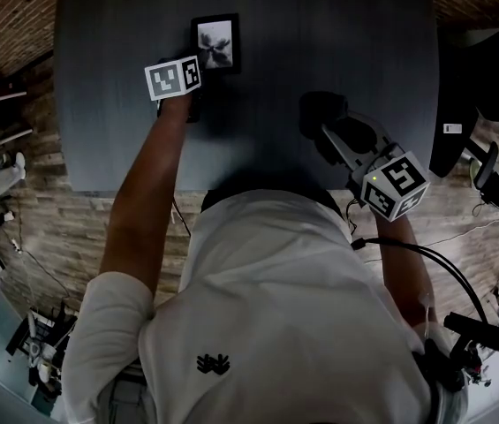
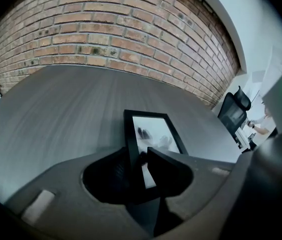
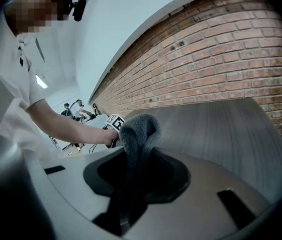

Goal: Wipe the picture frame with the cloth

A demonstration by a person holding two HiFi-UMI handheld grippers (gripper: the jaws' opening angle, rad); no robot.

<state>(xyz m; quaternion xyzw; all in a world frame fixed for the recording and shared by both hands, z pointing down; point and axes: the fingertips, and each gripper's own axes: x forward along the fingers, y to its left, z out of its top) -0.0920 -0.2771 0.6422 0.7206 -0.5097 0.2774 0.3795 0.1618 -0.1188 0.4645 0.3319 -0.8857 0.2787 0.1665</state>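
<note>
Dark wood-grain table point(image 1: 337, 34): L gripper point(image 2: 140, 164) pinches black picture frame point(image 2: 150, 134), near edge hidden; R gripper point(image 3: 137, 156) clamps fuzzy grey cloth point(image 3: 140, 129).

Right hand-held gripper point(image 3: 140, 156): jaws clamped on a dark grey fleecy cloth point(image 3: 138, 129), which bunches into a rounded fold standing up above them. Beyond it is a grey wood-grain desk point(image 3: 220, 129), with a red brick wall point(image 3: 220, 59) behind. At left, a person in a white short-sleeved shirt point(image 3: 11, 79) reaches a bare forearm point(image 3: 66, 126) across to a black-and-white marker cube point(image 3: 114, 120), just left of the cloth.
</note>
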